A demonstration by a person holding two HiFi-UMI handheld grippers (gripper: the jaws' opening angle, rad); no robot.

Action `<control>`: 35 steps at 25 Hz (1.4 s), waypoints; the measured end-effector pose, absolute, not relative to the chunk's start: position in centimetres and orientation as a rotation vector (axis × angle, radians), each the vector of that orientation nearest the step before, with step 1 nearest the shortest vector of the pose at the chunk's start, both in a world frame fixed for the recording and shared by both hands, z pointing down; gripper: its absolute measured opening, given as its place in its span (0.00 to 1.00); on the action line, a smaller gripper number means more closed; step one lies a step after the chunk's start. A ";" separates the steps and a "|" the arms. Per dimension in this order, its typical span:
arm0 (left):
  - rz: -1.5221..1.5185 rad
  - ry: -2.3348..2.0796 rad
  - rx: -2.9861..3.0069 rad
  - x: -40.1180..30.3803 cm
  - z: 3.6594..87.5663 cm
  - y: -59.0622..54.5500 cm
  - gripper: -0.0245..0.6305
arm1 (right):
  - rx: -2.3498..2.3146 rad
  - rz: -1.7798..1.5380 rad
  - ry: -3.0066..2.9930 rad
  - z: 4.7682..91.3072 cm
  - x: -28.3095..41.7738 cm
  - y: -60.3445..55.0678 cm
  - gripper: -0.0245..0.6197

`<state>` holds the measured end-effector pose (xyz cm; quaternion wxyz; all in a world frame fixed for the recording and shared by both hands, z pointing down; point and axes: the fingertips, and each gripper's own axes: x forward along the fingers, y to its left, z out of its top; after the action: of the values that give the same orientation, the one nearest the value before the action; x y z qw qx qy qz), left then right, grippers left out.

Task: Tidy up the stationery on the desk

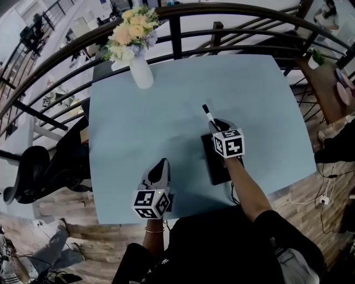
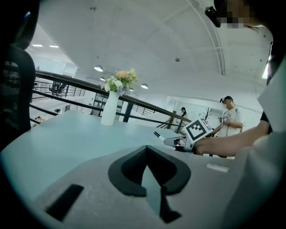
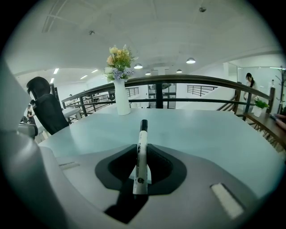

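A white marker with a black cap (image 3: 141, 154) sticks forward out of my right gripper (image 3: 141, 166), whose jaws are shut on its barrel. In the head view the marker (image 1: 208, 116) points up and left from the right gripper (image 1: 218, 127), above the pale blue desk (image 1: 155, 122). A black case (image 1: 216, 163) lies on the desk just under the right hand. My left gripper (image 1: 162, 168) is near the desk's front edge, to the left, shut with nothing between its jaws. In the left gripper view the left gripper (image 2: 148, 172) looks across at the right gripper (image 2: 172, 141) and the marker (image 2: 158, 135).
A white vase of flowers (image 1: 138, 61) stands at the desk's far left corner. A dark curved railing (image 1: 222, 14) runs behind the desk. A black office chair (image 1: 33, 166) sits to the left. People stand in the background (image 2: 228, 117).
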<state>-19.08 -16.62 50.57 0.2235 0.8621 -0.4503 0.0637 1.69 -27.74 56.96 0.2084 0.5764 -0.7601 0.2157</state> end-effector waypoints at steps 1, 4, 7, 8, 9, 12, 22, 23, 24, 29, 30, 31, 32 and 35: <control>0.177 -1.237 2.384 -18.7 50.6 -16.5 0.03 | 1.610 0.602 -2.116 56.9 2.0 -27.4 0.17; 0.187 -1.219 2.394 -17.7 50.7 -16.0 0.03 | 1.625 0.606 -2.115 56.7 3.1 -26.5 0.17; 0.195 -1.201 2.406 -16.7 50.8 -15.7 0.03 | 1.641 0.613 -2.113 56.6 4.1 -25.5 0.17; 0.198 -1.196 2.409 -16.5 50.8 -15.6 0.03 | 1.648 0.617 -2.113 56.5 4.4 -25.3 0.17; 0.201 -1.190 2.412 -16.2 50.8 -15.5 0.03 | 1.654 0.620 -2.111 56.5 4.6 -25.0 0.17; 0.210 -1.176 2.418 -15.3 50.8 -15.1 0.03 | 1.664 0.632 -2.106 56.4 5.5 -23.9 0.17; 0.226 -1.135 2.434 -12.3 51.2 -14.4 0.03 | 1.719 0.687 -2.069 57.1 9.3 -20.8 0.17; 0.228 -1.131 2.436 -12.1 51.3 -14.4 0.03 | 1.724 0.694 -2.063 57.3 9.6 -20.5 0.17; 0.230 -1.127 2.437 -11.9 51.4 -14.3 0.03 | 1.727 0.702 -2.057 57.5 9.9 -20.2 0.17; 0.234 -1.105 2.448 -10.5 51.4 -14.1 0.03 | 1.748 0.734 -2.028 58.1 11.4 -18.6 0.17; 0.235 -1.100 2.450 -10.1 51.4 -14.1 0.03 | 1.752 0.739 -2.024 58.1 11.8 -18.3 0.17; 0.237 -1.095 2.452 -9.8 51.4 -14.0 0.03 | 1.756 0.746 -2.020 58.2 12.1 -18.0 0.17; 0.239 -1.091 2.453 -9.6 51.5 -13.8 0.03 | 1.760 0.753 -2.016 58.4 12.3 -17.7 0.17; 0.247 -1.077 2.453 -8.8 51.8 -13.5 0.03 | 1.759 0.774 -2.005 58.9 13.0 -16.9 0.17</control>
<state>-8.75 -13.50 51.77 0.2237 0.8886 -0.3903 0.0896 12.97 -16.90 58.86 0.1811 0.6229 -0.7101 0.2739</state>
